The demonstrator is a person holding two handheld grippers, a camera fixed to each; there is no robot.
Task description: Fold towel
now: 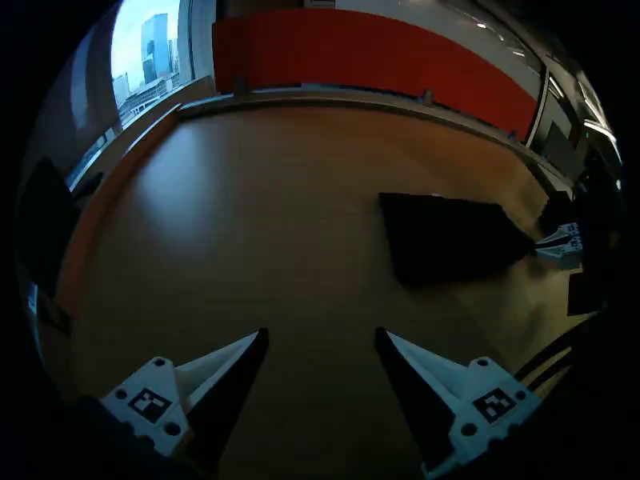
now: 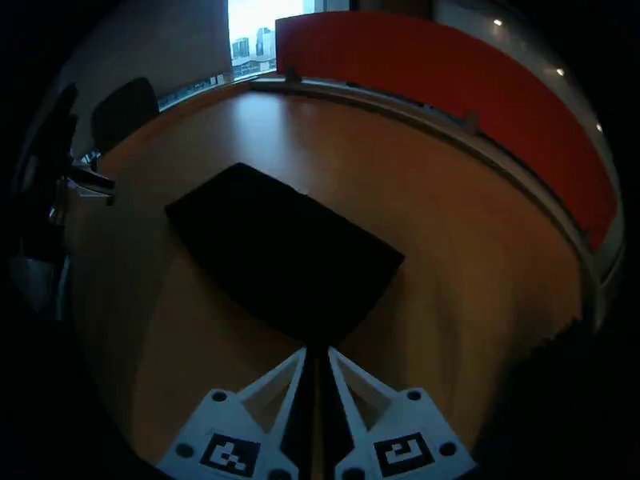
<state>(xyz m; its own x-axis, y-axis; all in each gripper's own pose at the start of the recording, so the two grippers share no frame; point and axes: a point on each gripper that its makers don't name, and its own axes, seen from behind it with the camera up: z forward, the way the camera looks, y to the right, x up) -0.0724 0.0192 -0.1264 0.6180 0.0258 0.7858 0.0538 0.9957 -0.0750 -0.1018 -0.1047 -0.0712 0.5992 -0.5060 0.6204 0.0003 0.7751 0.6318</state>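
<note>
A dark towel [image 1: 448, 236] lies flat as a folded slab on the wooden table [image 1: 264, 208], to the right in the left gripper view. My left gripper [image 1: 320, 336] stands open over bare wood, well short of the towel and to its left. In the right gripper view the towel [image 2: 280, 248] spreads out ahead. My right gripper [image 2: 318, 352] has its fingers pressed together on the towel's near corner. That same gripper [image 1: 560, 244] appears small at the towel's right tip in the left gripper view.
A red partition [image 1: 360, 48] runs along the table's far edge, with a window [image 1: 148, 56] at the far left. A dark chair [image 2: 124, 112] stands beyond the table's left edge. Bare wood [image 2: 448, 208] surrounds the towel.
</note>
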